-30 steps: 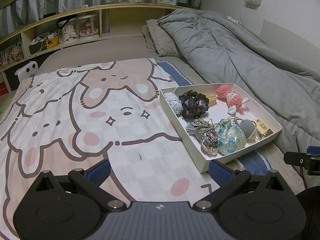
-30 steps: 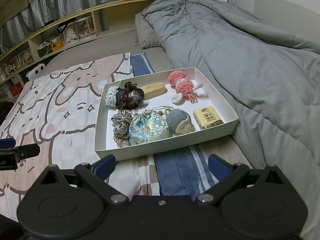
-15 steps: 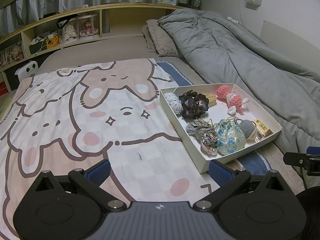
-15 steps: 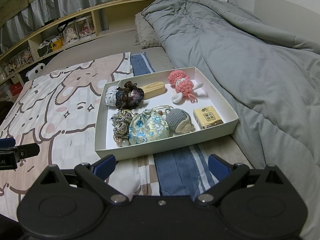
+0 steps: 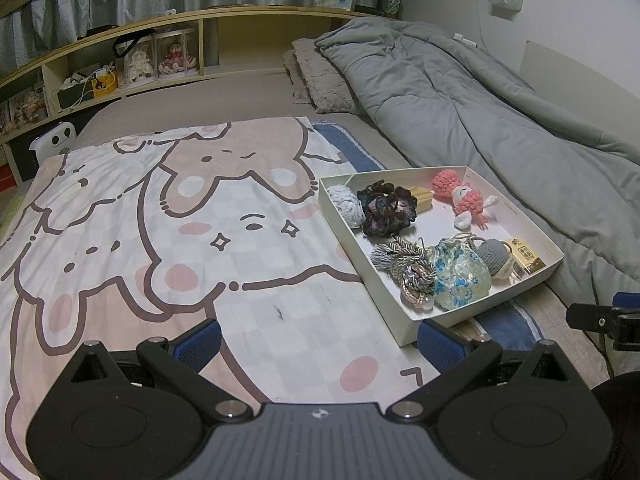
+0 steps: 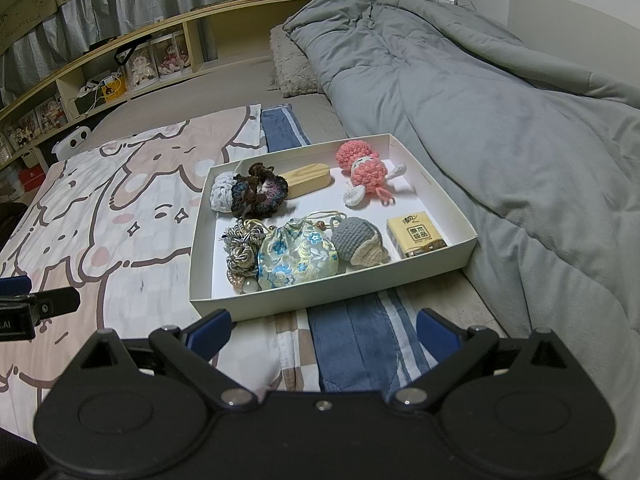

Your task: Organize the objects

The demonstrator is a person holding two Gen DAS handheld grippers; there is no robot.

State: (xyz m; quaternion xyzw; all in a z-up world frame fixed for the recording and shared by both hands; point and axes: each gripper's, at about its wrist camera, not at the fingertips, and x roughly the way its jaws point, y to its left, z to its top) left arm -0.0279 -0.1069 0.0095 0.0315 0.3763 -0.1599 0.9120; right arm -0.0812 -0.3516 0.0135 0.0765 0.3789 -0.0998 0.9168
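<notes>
A shallow white box (image 6: 328,298) (image 5: 404,322) lies on the bed. In it are a pink crochet doll (image 6: 366,174), a wooden block (image 6: 310,181), a dark crochet scrunchie (image 6: 258,196), a white knit ball (image 6: 222,194), a floral drawstring pouch (image 6: 298,258), a grey braided tassel (image 6: 240,250), a grey crochet shell (image 6: 358,242) and a small yellow carton (image 6: 416,236). My right gripper (image 6: 322,334) is open and empty just in front of the box's near wall. My left gripper (image 5: 318,340) is open and empty over the cartoon blanket (image 5: 160,240), left of the box.
A bunched grey duvet (image 6: 500,120) fills the right side of the bed, against the box. A grey pillow (image 5: 320,84) lies at the head. A wooden headboard shelf (image 5: 160,52) holds dolls and clutter. A blue striped towel (image 6: 356,340) lies under the box.
</notes>
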